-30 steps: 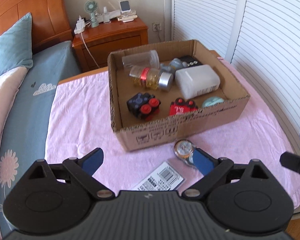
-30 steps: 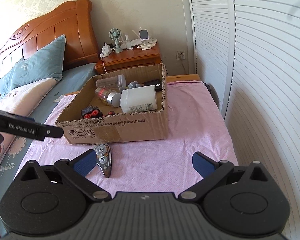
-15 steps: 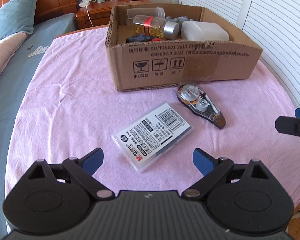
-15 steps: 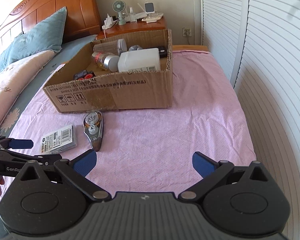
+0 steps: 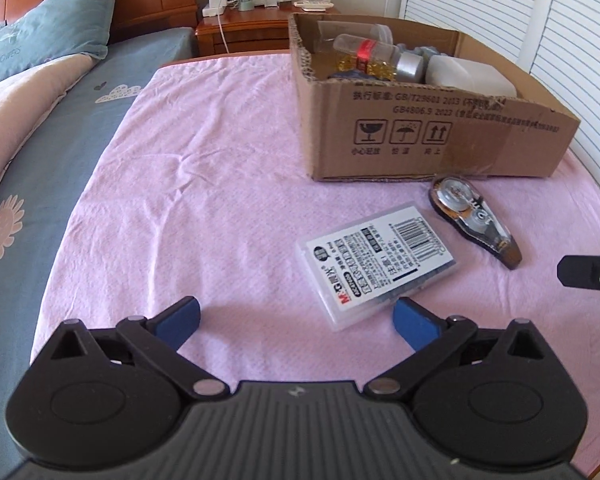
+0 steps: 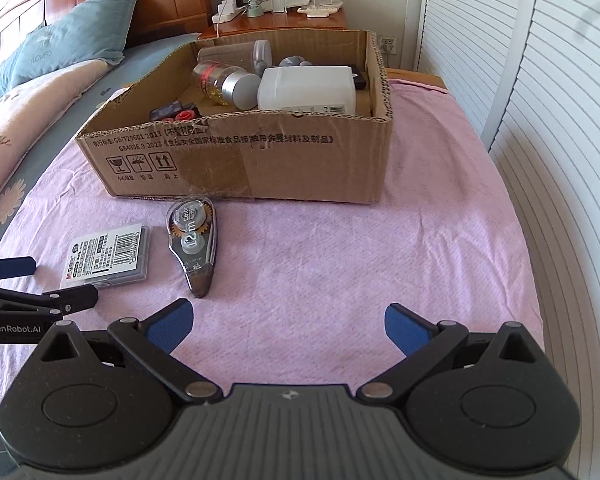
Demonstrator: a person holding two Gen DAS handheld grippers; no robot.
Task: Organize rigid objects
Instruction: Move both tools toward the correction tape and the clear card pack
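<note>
Pink cloth (image 5: pixel 220 184) covers the table, and two small things lie on it in front of a brown cardboard box (image 5: pixel 432 136).

The first is a flat clear plastic case (image 5: pixel 378 268) with a white label and a bar code. In the left wrist view its long side runs from near left to far right, and the bar code end points far right, toward the box. It lies flat on the cloth, near the middle, close to the left gripper (image 5: pixel 296 318).

The second is a correction tape roller (image 5: pixel 474 220), clear with a dark tip. Its fat round end is just in front of the box, maybe touching it, I cannot tell. Its thin dark tip points near and right, away from the box. In the right wrist view the same tape roller (image 6: pixel 192 246) runs almost straight toward the camera, tip nearest. It lies just to the right of the case (image 6: pixel 108 256), and they do not touch.

The left gripper's jaws are opening wide. Nothing is between them; the near corner of the case sits just past the right blue pad (image 5: pixel 414 322).

The right gripper (image 6: pixel 286 326) is wide apart too and holds nothing. Only pink cloth shows between its blue pads (image 6: pixel 168 326).

Inside the box lie a white plastic tub (image 6: pixel 308 90), a clear bottle with a silver cap (image 6: pixel 224 82) on its side, and some red and black bits.
</note>
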